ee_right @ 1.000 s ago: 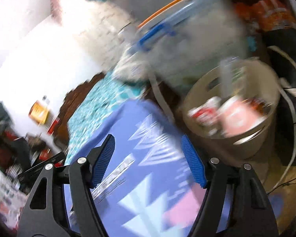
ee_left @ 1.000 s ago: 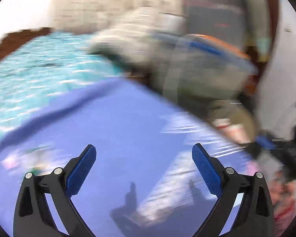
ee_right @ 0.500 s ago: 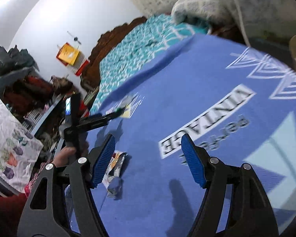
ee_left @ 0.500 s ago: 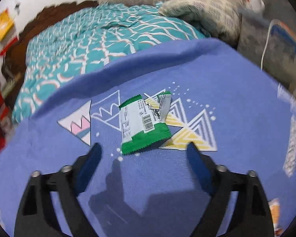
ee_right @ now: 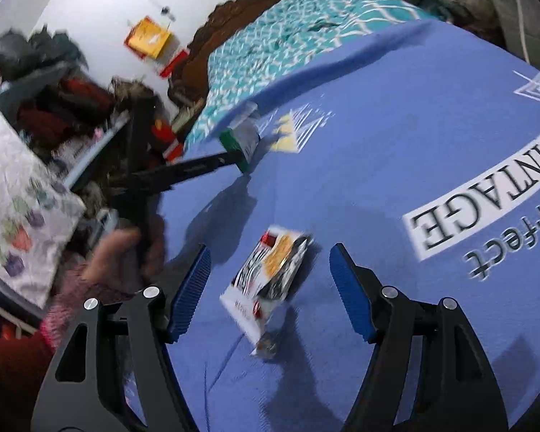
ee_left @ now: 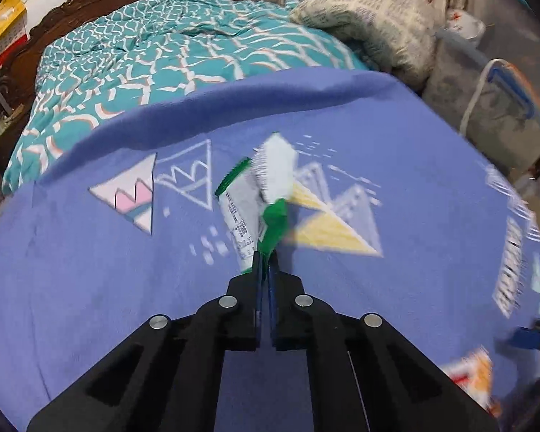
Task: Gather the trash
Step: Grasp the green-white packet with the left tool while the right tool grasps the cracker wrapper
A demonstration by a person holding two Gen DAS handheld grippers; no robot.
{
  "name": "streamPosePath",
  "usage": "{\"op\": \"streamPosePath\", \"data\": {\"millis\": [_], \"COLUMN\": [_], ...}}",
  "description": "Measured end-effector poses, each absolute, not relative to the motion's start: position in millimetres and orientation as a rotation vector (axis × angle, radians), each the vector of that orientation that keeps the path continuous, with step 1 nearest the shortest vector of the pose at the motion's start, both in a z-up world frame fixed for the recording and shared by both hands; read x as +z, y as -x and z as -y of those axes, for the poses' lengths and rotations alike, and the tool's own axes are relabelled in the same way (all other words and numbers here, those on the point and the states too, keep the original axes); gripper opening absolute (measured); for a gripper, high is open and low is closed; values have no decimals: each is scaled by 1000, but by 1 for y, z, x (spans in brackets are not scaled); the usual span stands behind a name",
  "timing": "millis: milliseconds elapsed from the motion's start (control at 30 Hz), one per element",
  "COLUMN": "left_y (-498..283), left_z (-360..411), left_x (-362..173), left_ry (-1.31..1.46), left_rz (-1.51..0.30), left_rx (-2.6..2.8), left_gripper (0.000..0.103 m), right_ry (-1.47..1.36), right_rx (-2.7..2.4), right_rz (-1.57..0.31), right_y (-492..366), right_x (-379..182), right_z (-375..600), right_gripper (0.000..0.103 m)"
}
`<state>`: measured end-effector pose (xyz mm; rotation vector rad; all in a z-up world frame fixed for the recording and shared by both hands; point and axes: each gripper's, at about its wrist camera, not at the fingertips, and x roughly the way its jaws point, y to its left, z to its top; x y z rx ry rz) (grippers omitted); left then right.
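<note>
- Left wrist view: the left tool (ee_left: 265, 262) sits at lower centre of the frame, its two blue-padded fingers pressed together on the bottom edge of a crumpled green-and-white plastic snack wrapper (ee_left: 257, 201).
- The wrapper rises from the fingertips toward the centre of the frame, its white upper flap blurred; whether it is clear of the cloth cannot be told from here.
- Below it spreads a blue-violet printed blanket (ee_left: 90, 270) with triangle patterns, filling the lower frame.
- Past the blanket's far edge, in the upper left, lies a teal-and-white patterned bedspread (ee_left: 162, 46), with a grey knitted throw (ee_left: 370, 25) at upper right.
- At the lower right edge a blurred orange, red and white foil packet (ee_left: 471, 370) lies on the blanket.
- Right wrist view: the right tool (ee_right: 270, 293) sits at lower centre, its blue-padded fingers spread wide apart and gripping nothing.
- The orange, red and white foil packet (ee_right: 270, 280) lies flat on the blanket (ee_right: 396, 144) between the two fingers, touching neither.
- In the centre-left of the frame the left tool (ee_right: 234, 156) reaches in, with the green-and-white wrapper (ee_right: 243, 140) clamped at its tip, above its shadow on the blanket.
- The left hand (ee_right: 122, 255) grips that tool's handle at the left edge.
</note>
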<state>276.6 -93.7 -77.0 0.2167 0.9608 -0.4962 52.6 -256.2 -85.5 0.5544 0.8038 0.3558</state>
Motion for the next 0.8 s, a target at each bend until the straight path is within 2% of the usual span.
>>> {"op": "streamPosePath", "data": {"millis": [233, 300, 333, 367, 400, 467, 800], "left_y": [-170, -140, -125, -111, -100, -81, -35], "left_z": [78, 74, 72, 69, 66, 59, 63], "left_x": [-64, -68, -70, -71, -72, -72, -57], "left_ry": [-146, -131, -121, -109, -102, -82, -33], "left_rz": [-976, -979, -982, -981, -982, -982, -950], "left_rx": [-597, -607, -608, -611, -611, -615, -720], "left_gripper": [2, 2, 2, 2, 2, 1, 1], "right_ry": [-375, -340, -324, -308, -294, -289, -373], "right_rx": [326, 324, 319, 314, 307, 304, 237], "right_rz": [-867, -877, -884, -891, -897, -896, -799], "right_y": [-46, -43, -43, -42, -41, -38, 25], "right_x": [-97, -99, -99, -100, -101, -100, -81], "right_z": [223, 215, 213, 211, 210, 209, 239], "right_gripper": [67, 57, 43, 35, 33, 21, 18]}}
